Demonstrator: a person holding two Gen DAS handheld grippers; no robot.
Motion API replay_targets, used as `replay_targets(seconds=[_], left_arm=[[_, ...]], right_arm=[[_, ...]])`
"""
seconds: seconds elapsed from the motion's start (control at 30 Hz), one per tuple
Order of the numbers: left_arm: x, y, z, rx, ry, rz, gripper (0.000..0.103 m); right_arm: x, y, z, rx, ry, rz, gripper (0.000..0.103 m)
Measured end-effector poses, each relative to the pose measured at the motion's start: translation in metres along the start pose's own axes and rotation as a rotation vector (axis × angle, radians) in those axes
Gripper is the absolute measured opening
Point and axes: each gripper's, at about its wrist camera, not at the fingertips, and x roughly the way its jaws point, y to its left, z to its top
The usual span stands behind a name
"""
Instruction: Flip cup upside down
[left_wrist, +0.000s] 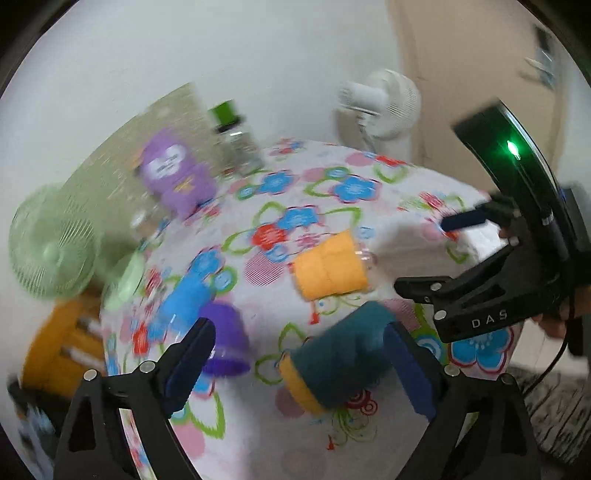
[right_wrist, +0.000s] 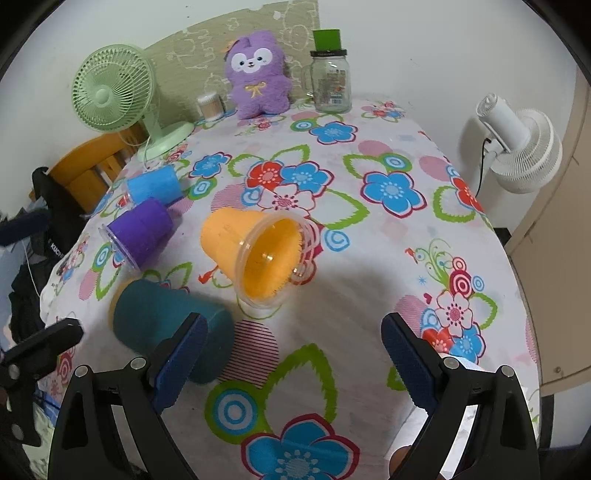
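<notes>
Several cups lie on their sides on the flowered table. An orange cup (right_wrist: 251, 254) lies in the middle, its mouth toward the right wrist camera; it also shows in the left wrist view (left_wrist: 332, 266). A teal cup (right_wrist: 162, 321) lies front left, and in the left wrist view (left_wrist: 336, 358) it lies between the open fingers of my left gripper (left_wrist: 299, 373), not visibly touched. A purple cup (right_wrist: 140, 230) and a blue cup (right_wrist: 155, 184) lie at the left. My right gripper (right_wrist: 291, 365) is open and empty, short of the orange cup.
At the table's far edge stand a green fan (right_wrist: 114, 88), a purple plush toy (right_wrist: 258, 74), a glass jar (right_wrist: 332, 81) with a green lid and a small container (right_wrist: 210, 107). A white fan (right_wrist: 517, 144) stands off the right edge. An orange chair (right_wrist: 88, 166) is at the left.
</notes>
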Motion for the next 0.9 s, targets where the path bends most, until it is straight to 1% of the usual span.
replay_targets(seconds=[0.1,0.2,0.23,0.3,0.37,0.47,0.53,0.57,0.6,0.77,0.9], left_arm=[[0.017,-0.018,0.009,0.174,0.029,-0.068,0.095],[0.037,-0.038,0.007,0.34,0.103,-0.134,0.095],[0.043,-0.044,0.005,0.389,0.119,-0.144,0.095],[0.054,-0.052,0.004,0.454,0.148,-0.153,0.095],[0.068,-0.058,0.004,0.492,0.185,-0.155,0.095],[0.087,-0.063,0.006,0.51,0.228,-0.162,0.095],[0.096,-0.065,0.007,0.505,0.249,-0.173,0.09],[0.098,-0.065,0.006,0.498,0.26,-0.184,0.082],[0.102,-0.064,0.006,0.488,0.275,-0.198,0.072],[0.101,-0.06,0.006,0.45,0.262,-0.18,0.07],[0.094,-0.049,0.01,0.396,0.24,-0.162,0.07]], right_arm=[[0.002,-0.013,-0.003,0.017,0.019,-0.01,0.096],[0.004,-0.031,-0.007,0.054,0.038,-0.002,0.097],[0.006,-0.039,-0.009,0.072,0.05,0.013,0.097],[0.007,-0.045,-0.012,0.086,0.062,0.023,0.097],[0.009,-0.049,-0.015,0.091,0.069,0.021,0.097],[0.012,-0.048,-0.018,0.076,0.09,0.042,0.097],[0.013,-0.045,-0.02,0.055,0.097,0.038,0.097],[0.014,-0.043,-0.02,0.043,0.1,0.03,0.097],[0.015,-0.043,-0.021,0.037,0.101,0.022,0.097],[0.014,-0.044,-0.019,0.031,0.081,0.002,0.097],[0.013,-0.047,-0.017,0.041,0.064,-0.029,0.097]])
